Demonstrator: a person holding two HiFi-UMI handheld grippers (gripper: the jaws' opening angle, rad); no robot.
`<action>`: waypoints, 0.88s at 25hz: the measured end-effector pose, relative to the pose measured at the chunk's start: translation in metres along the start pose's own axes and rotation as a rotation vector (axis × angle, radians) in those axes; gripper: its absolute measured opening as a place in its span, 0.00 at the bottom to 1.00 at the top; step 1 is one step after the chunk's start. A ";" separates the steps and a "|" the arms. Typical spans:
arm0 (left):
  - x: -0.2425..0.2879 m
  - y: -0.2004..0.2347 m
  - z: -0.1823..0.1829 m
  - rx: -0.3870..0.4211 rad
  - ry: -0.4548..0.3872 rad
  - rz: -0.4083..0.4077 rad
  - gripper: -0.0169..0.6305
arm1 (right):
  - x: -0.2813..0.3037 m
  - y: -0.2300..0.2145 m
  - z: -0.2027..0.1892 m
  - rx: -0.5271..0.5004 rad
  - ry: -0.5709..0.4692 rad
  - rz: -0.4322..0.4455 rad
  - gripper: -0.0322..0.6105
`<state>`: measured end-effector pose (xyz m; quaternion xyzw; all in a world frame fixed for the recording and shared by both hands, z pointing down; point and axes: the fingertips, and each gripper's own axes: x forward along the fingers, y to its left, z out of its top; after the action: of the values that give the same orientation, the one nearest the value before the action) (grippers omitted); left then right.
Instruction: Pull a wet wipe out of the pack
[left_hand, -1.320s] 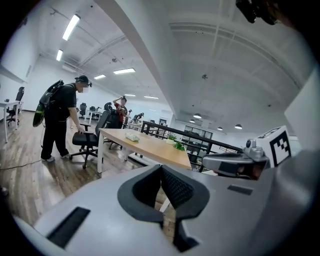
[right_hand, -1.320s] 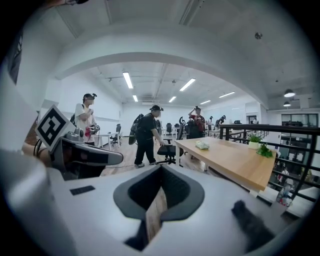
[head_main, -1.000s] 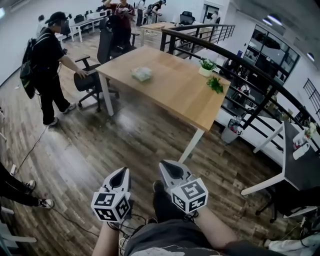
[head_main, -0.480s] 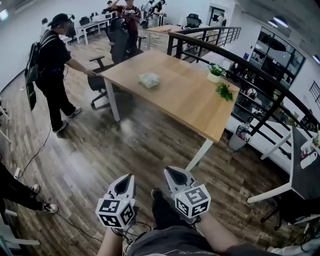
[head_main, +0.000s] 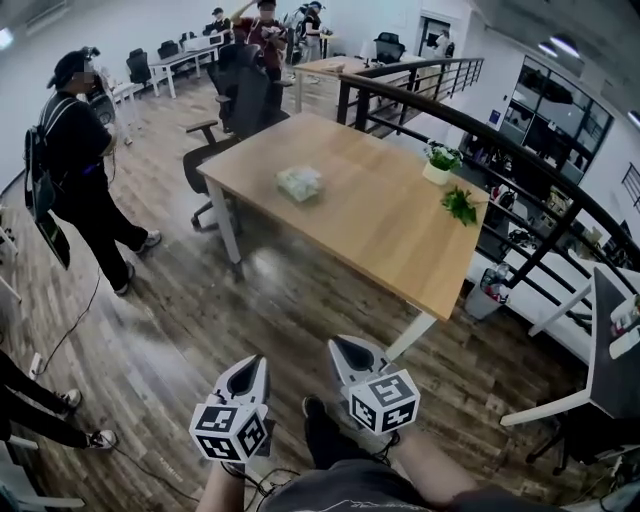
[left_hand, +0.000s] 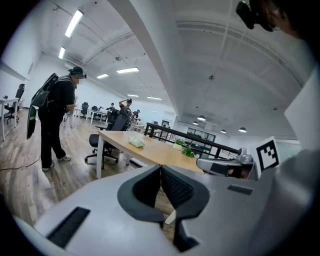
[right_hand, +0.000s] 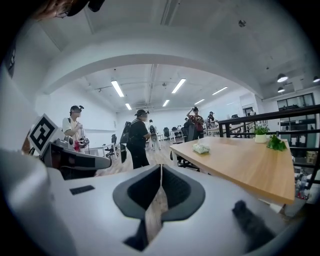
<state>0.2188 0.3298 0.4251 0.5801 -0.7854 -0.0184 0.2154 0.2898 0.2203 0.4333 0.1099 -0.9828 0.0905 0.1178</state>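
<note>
A pale green wet wipe pack (head_main: 299, 183) lies on the far half of a wooden table (head_main: 375, 225); it also shows small in the left gripper view (left_hand: 136, 142) and the right gripper view (right_hand: 201, 148). My left gripper (head_main: 249, 366) and right gripper (head_main: 344, 352) hover side by side over the wooden floor, well short of the table. Both are shut with nothing between their jaws, as the left gripper (left_hand: 161, 169) and right gripper (right_hand: 161, 170) views confirm.
Two small potted plants (head_main: 450, 181) stand at the table's right end. A black office chair (head_main: 238, 118) sits at its far left corner. A person in black (head_main: 78, 165) stands left of the table, others farther back. A black railing (head_main: 505, 178) runs behind; cables lie on the floor.
Both grippers have travelled forward together toward the table, which now sits nearer and lower in the head view. The person in black has stepped away from the chair to the left.
</note>
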 end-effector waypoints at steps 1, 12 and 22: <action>0.007 0.003 0.006 -0.003 -0.002 -0.005 0.05 | 0.009 -0.005 0.005 -0.002 -0.006 0.002 0.09; 0.098 0.043 0.049 -0.003 0.023 0.009 0.05 | 0.106 -0.068 0.034 -0.008 0.025 0.028 0.09; 0.174 0.073 0.080 -0.005 0.037 0.027 0.05 | 0.183 -0.117 0.047 0.004 0.082 0.068 0.09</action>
<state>0.0830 0.1764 0.4282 0.5690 -0.7891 -0.0068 0.2314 0.1345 0.0625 0.4520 0.0728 -0.9801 0.1008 0.1548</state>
